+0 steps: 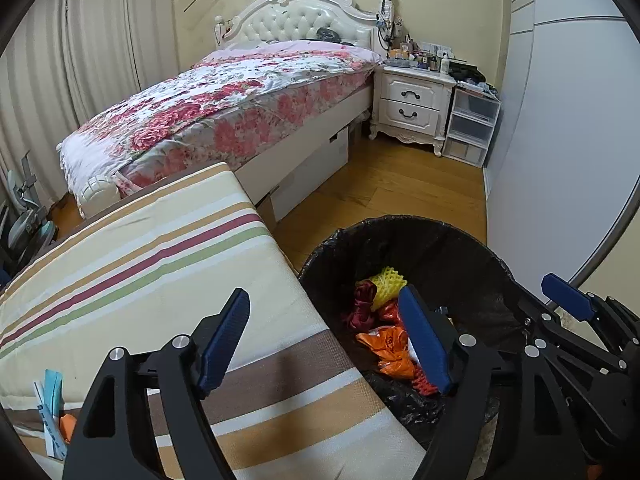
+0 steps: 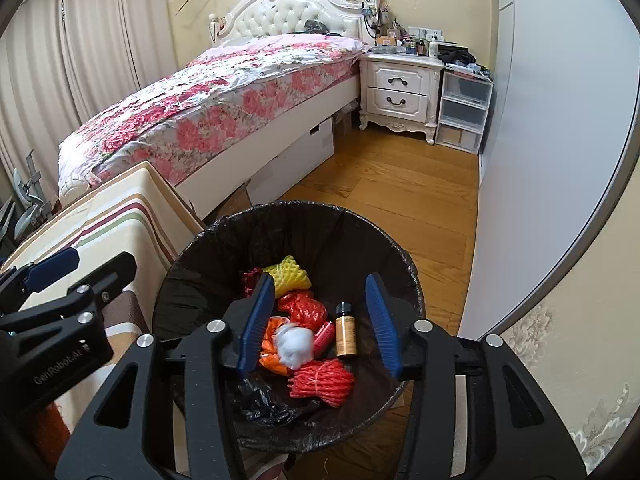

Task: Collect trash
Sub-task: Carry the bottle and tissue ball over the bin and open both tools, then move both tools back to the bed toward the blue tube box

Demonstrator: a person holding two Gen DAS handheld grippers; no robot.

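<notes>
You are dropping trash into the bin (image 2: pixel 400 264). Your right gripper (image 2: pixel 320 320) and left gripper (image 1: pixel 324 344) are both hanging open, holding nothing. Next, be reaching for the wrapper (image 1: pixel 50 412) on the striped cushion (image 1: pixel 160 260).

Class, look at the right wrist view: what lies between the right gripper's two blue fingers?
Seen past the right gripper, in the trash bin: a white wad, orange and red wrappers and a small brown bottle. The pads touch nothing.
</notes>
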